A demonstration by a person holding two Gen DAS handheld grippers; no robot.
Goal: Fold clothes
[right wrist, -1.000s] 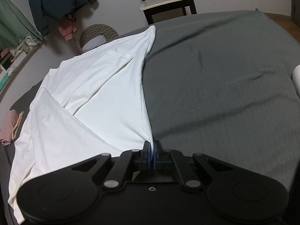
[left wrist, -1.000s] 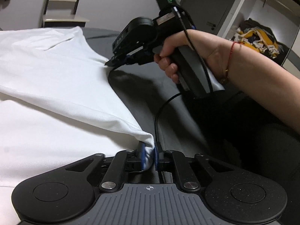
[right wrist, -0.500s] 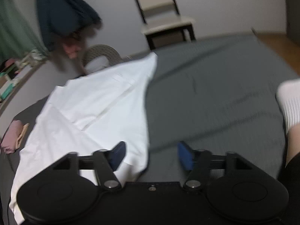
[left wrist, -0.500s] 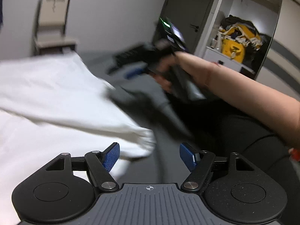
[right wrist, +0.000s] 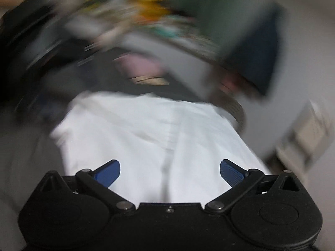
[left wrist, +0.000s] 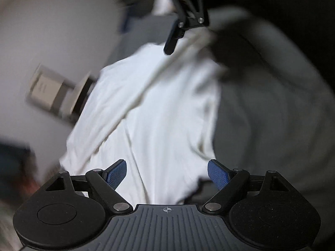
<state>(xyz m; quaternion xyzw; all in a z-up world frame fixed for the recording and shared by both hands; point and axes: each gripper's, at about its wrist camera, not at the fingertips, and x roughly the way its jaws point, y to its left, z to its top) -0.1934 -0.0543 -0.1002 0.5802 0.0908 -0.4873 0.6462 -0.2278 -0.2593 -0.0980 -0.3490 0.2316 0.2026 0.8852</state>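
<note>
The left gripper (left wrist: 167, 173) is hanging over the white shirt (left wrist: 159, 108) with its blue pads spread wide and nothing between them. The shirt is lying on the grey bed (left wrist: 272, 115), its right edge running down beside bare grey cover, which leaves open room on that side. Its near corner is curling up just inside the right pad (left wrist: 217, 174). On the left the shirt edge is meeting a pale wall and a blurred chair (left wrist: 52, 92) (too smeared to say how close).

The right gripper (right wrist: 170, 172) is also standing wide open and empty above the shirt (right wrist: 146, 138), with a fold line running up the cloth between its pads. The far shirt edge is lying across dark cover, and a pink cloth (right wrist: 140, 67) is sitting beyond it, apart. In the left view the right gripper (left wrist: 173, 39) is showing at the top, over the shirt's far end; the rest is blurred.
</note>
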